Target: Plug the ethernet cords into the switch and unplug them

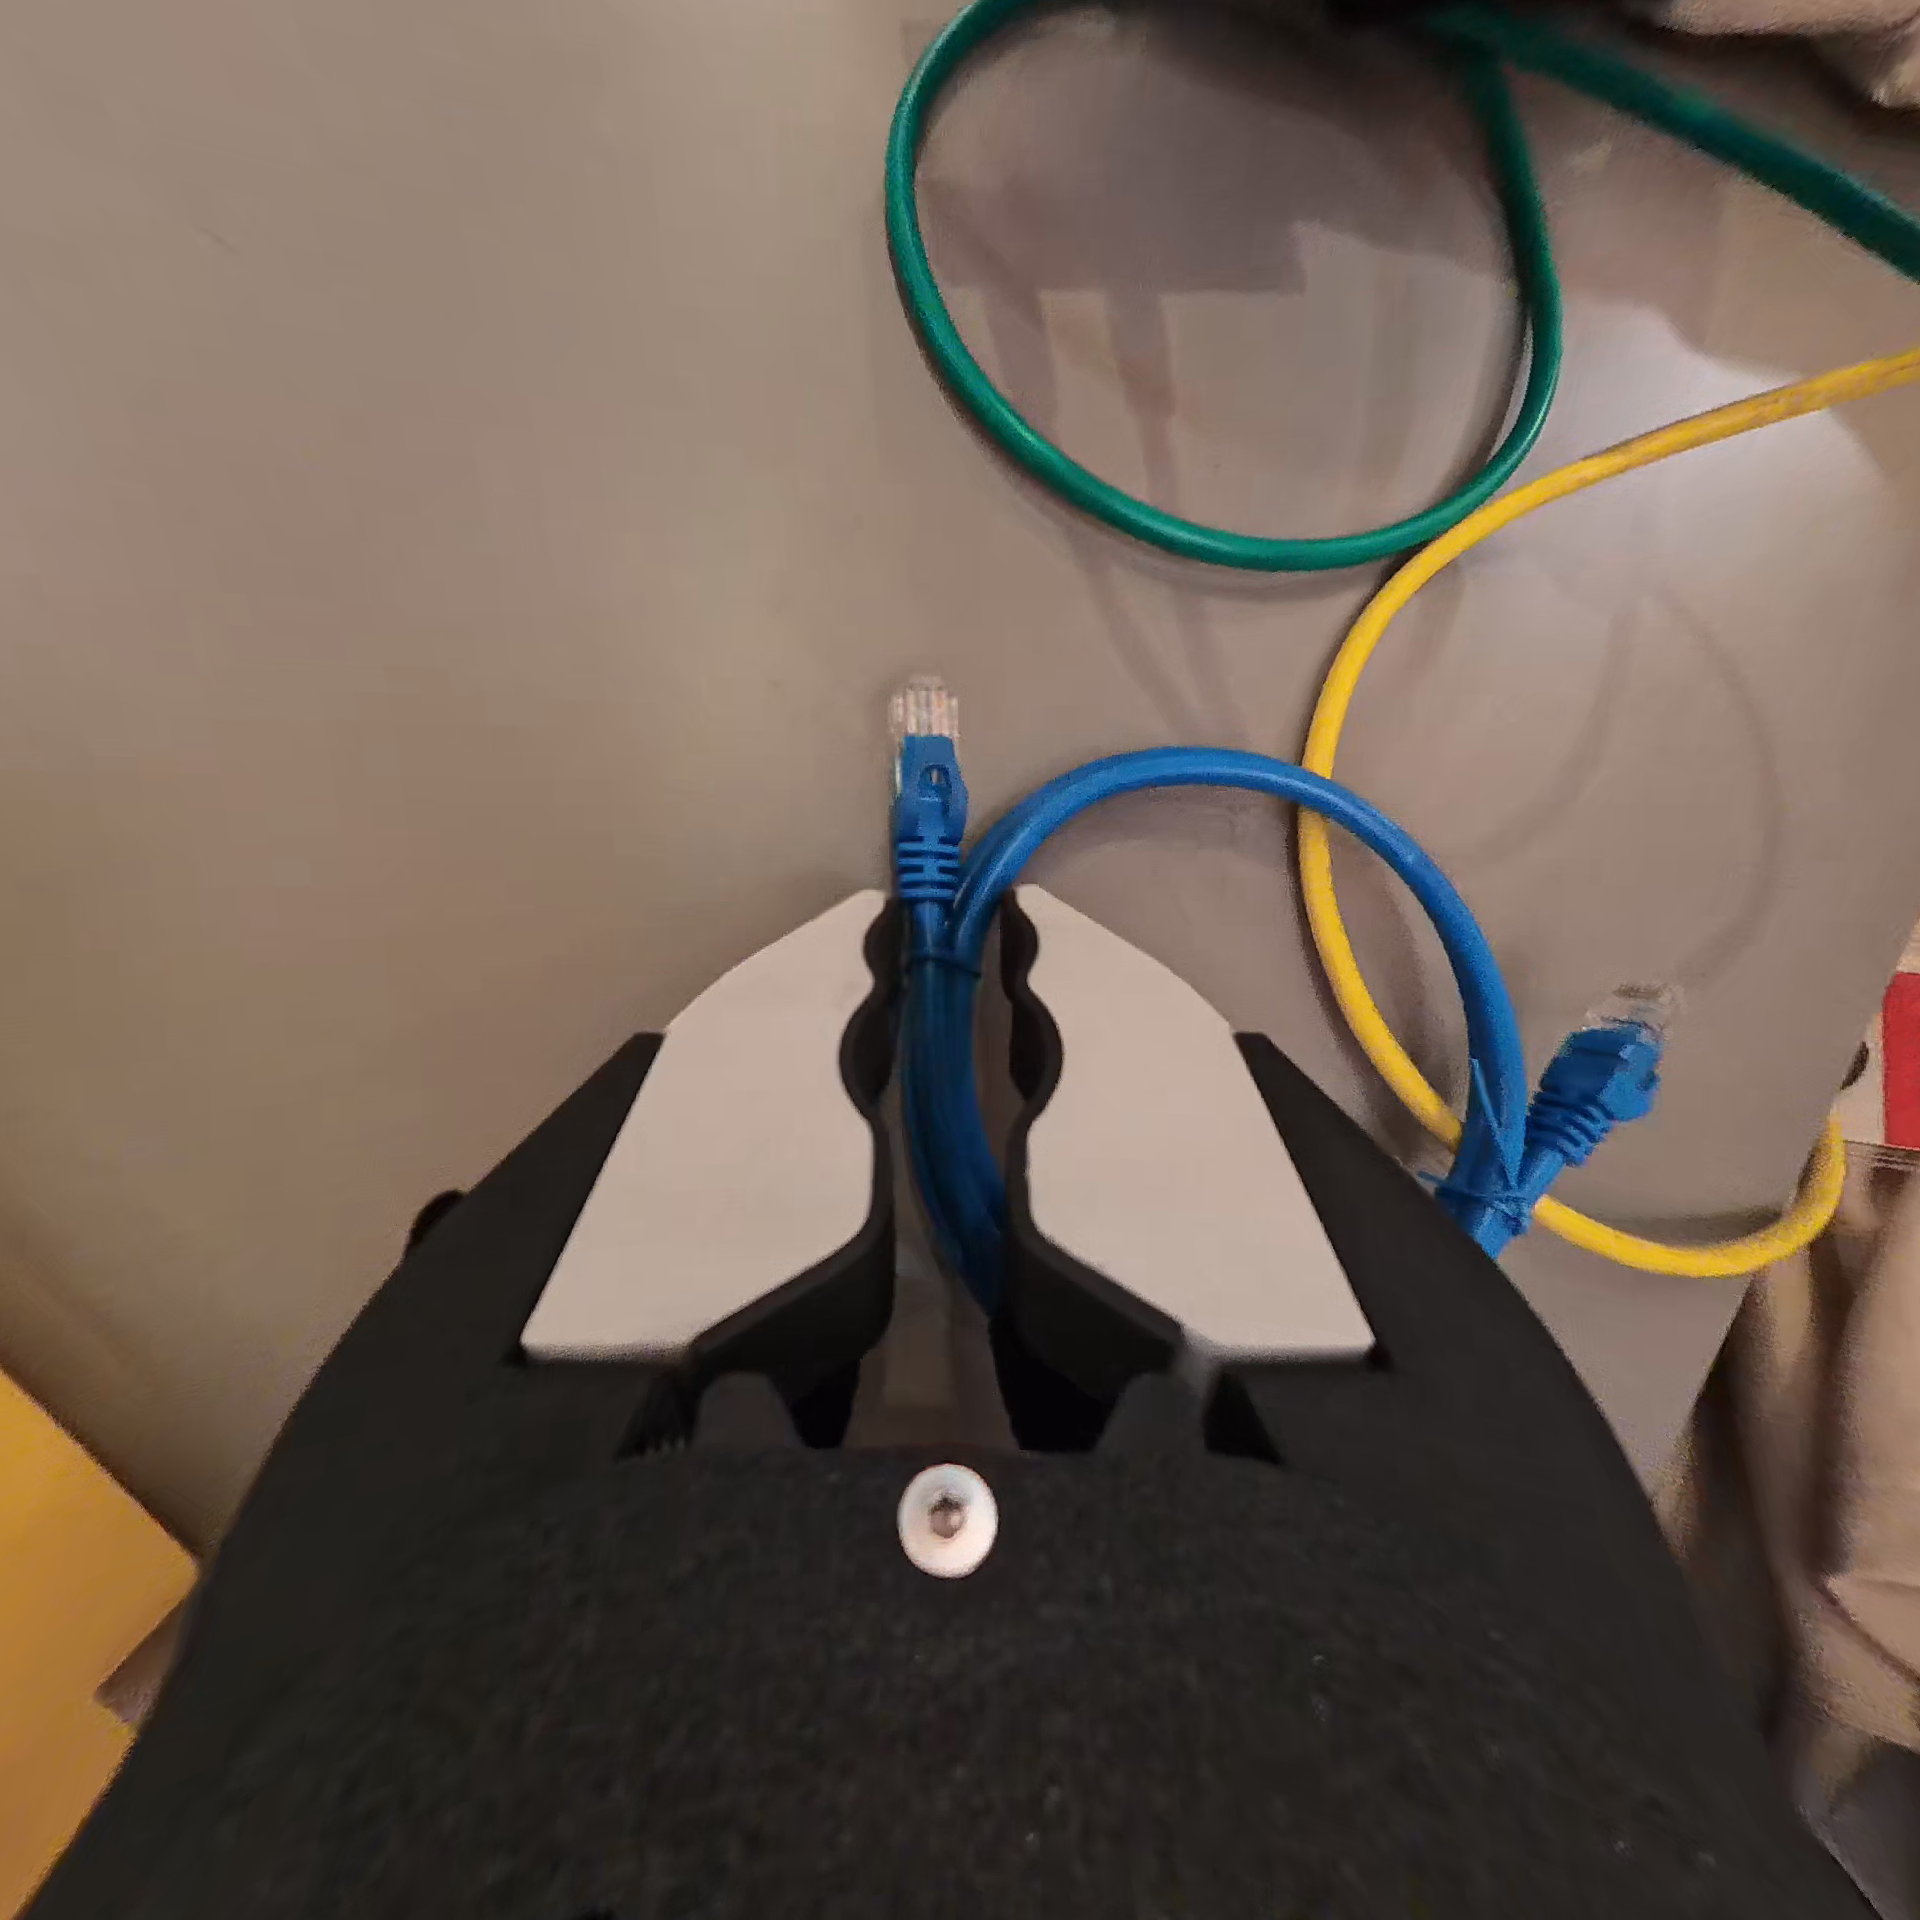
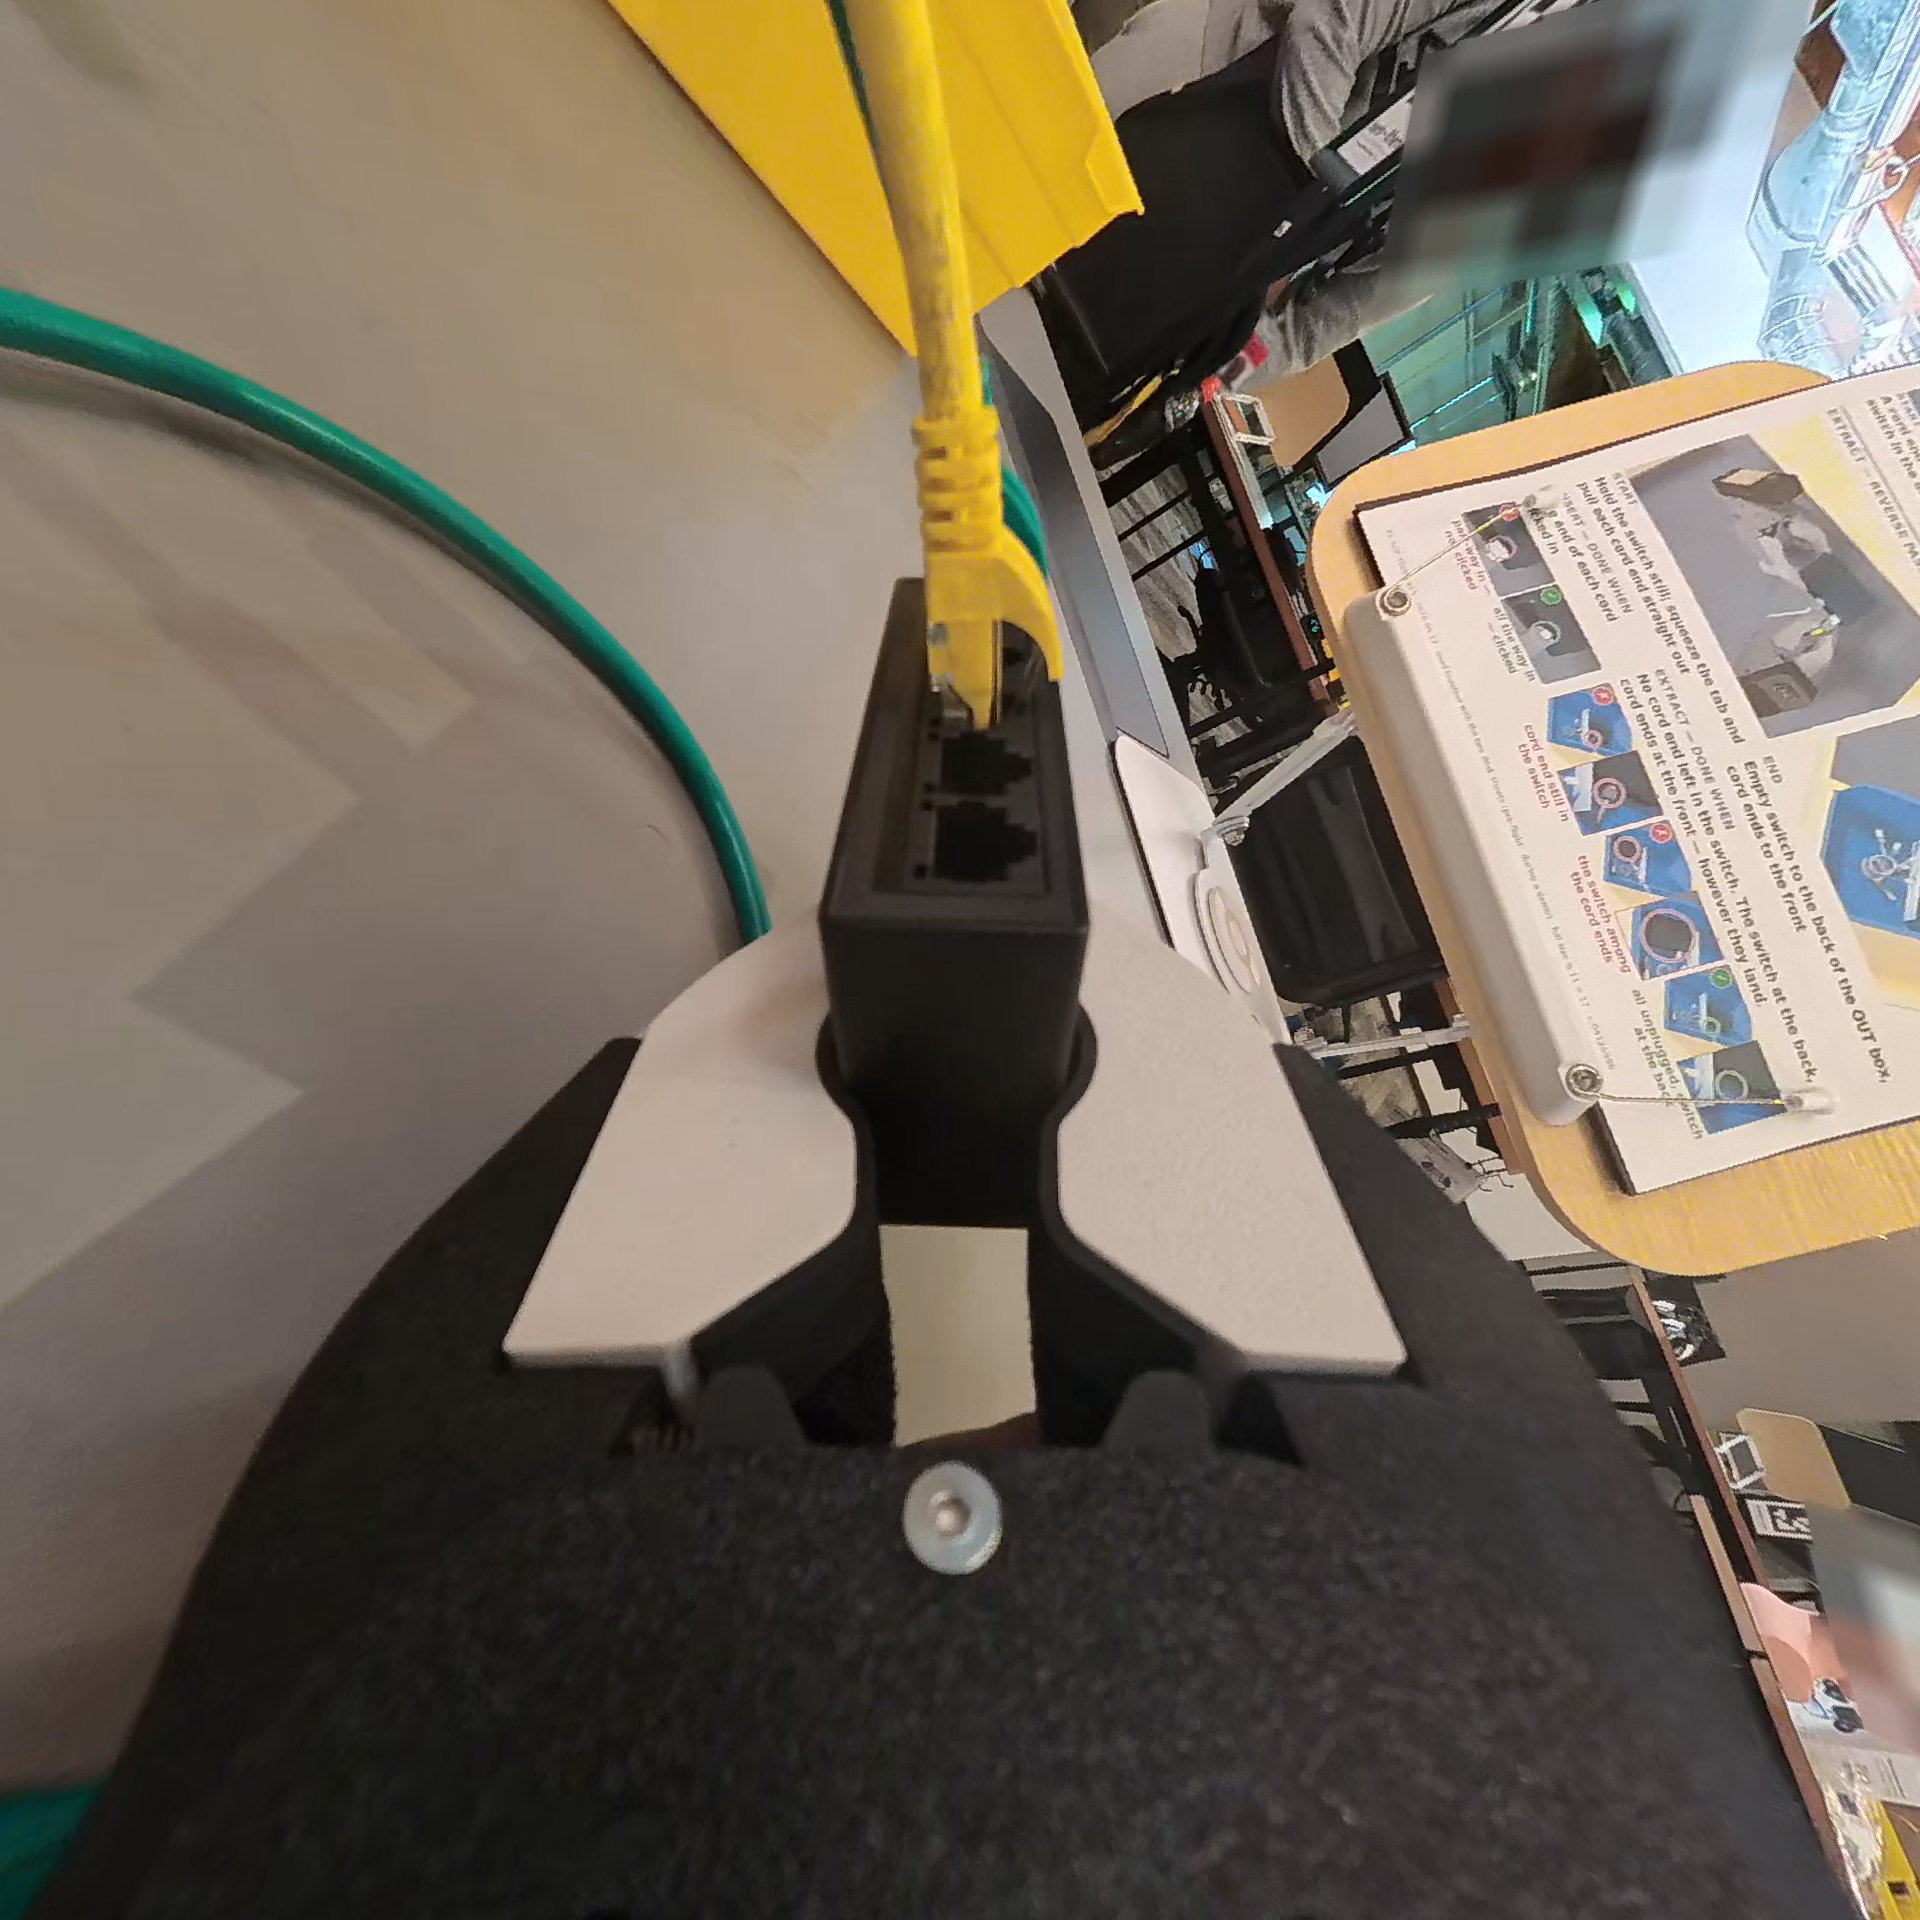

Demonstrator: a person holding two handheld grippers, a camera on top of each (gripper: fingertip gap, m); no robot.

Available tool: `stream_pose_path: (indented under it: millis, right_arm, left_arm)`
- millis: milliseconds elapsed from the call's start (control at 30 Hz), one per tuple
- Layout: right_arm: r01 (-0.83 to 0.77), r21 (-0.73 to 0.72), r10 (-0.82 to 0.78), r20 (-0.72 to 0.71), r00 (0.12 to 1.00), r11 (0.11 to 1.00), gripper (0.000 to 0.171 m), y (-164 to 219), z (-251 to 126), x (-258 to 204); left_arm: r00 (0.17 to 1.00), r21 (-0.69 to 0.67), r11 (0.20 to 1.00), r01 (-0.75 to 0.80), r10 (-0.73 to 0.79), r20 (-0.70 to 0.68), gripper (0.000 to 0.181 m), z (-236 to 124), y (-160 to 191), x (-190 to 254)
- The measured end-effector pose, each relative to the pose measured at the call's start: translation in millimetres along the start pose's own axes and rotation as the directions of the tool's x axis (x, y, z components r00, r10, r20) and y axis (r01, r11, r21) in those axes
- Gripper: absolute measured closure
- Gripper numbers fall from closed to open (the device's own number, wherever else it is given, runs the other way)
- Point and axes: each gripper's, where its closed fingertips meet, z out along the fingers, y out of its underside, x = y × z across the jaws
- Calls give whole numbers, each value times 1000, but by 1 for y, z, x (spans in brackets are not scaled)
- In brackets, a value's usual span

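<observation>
Left wrist view: left gripper [image 1: 943, 914] clamps blue cord [image 1: 1226, 774]; right gripper [image 2: 956, 997] clamps switch [image 2: 940, 831]

Prob. lab: instruction sheet [image 2: 1621, 769], desks.

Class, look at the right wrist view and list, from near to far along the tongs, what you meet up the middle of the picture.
Right tongs shut on the black switch → two empty ports → yellow plug seated in a farther port → yellow cord → yellow bin.
</observation>
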Motion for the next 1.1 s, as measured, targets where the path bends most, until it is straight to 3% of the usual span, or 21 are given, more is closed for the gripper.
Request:
stream_pose_path:
  millis: [667, 1100]
  right_arm:
    - [-9, 4, 9, 7, 1000, 1000, 141, 0, 0, 0]
    - [-3, 5, 3, 6, 1000, 1000, 141, -1, 0, 0]
  left_arm:
    - [994, 76, 995, 64, -57, -92, 160, -2, -9, 9]
    - [999, 28, 999, 40, -39, -31, 169, 5, -2, 4]
